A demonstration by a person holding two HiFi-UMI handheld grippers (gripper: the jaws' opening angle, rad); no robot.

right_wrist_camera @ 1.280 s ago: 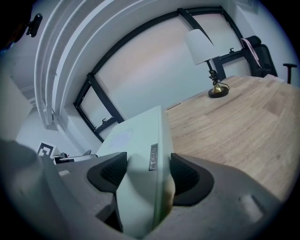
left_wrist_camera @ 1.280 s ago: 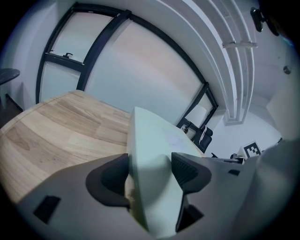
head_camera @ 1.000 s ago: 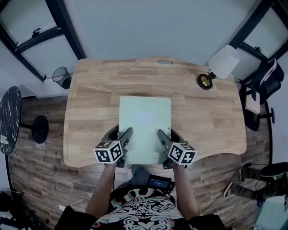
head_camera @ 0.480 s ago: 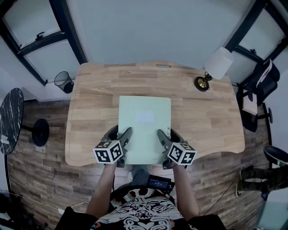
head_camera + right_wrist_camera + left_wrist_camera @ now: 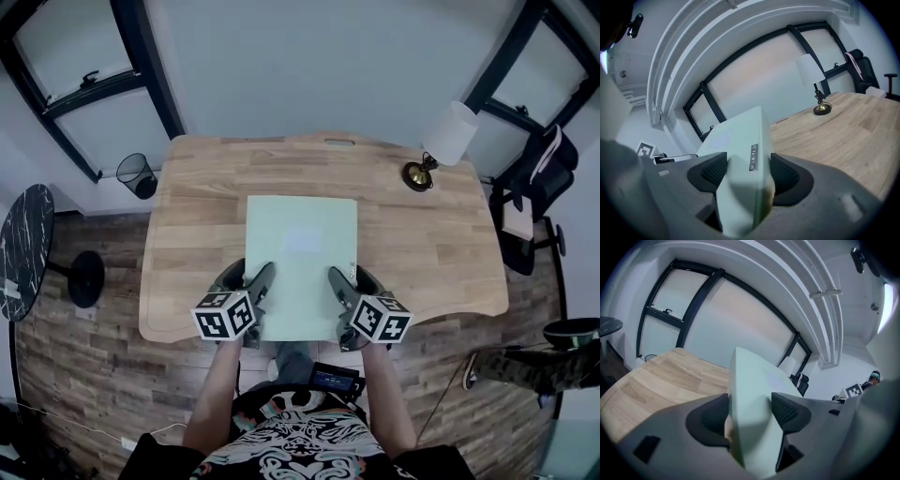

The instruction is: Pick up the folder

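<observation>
Pale green folder (image 5: 301,253), flat and rectangular, clamped at both near corners.

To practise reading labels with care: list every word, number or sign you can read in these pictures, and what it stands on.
No text is readable anywhere.
On the folder: a pale patch on the cover, nothing legible; a small strip near its edge, marks too small.
On the marker cubes: square patterns only, no letters.
On the small screen at the person's waist: too small.
</observation>
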